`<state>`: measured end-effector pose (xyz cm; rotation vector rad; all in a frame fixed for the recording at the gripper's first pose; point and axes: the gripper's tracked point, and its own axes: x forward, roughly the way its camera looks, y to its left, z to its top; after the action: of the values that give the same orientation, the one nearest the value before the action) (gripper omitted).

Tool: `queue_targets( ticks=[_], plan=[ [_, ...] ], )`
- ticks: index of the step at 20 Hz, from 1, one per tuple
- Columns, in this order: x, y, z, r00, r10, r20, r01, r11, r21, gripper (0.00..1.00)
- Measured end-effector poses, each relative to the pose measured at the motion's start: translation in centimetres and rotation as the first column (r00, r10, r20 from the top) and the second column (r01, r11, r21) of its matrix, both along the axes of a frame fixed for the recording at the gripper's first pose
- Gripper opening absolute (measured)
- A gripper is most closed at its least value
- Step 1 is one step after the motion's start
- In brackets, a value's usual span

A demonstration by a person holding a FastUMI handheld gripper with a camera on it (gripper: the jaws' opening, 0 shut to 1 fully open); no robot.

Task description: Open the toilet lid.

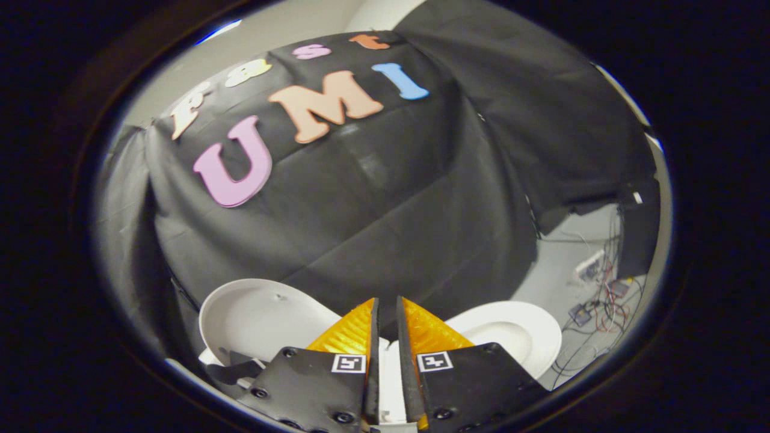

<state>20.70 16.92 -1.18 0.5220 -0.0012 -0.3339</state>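
Gripper [385, 300]: fingers nearly together, a narrow slit standing between them, pressing on nothing. Toilet lid [258, 319]: standing raised beyond the fingers on one side, blocking that flank. Toilet seat [511, 337]: lying on the other side, its rim obstructing low passage. Black cloth wall [373, 204]: closing off everything ahead. Cables [601, 300]: cluttering the floor beyond the seat.
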Motion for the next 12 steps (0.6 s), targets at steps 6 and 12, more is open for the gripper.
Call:
queue_targets(
  ticks=[6, 12],
  plan=[
    [4.9, 8.4, 5.3, 0.977, 0.213, -0.008, -0.209, 0.949, -0.237, 0.17],
    [8.4, 16.5, 4.4, 0.904, 0.412, -0.112, -0.424, 0.834, -0.353, 0.17]
  ],
)
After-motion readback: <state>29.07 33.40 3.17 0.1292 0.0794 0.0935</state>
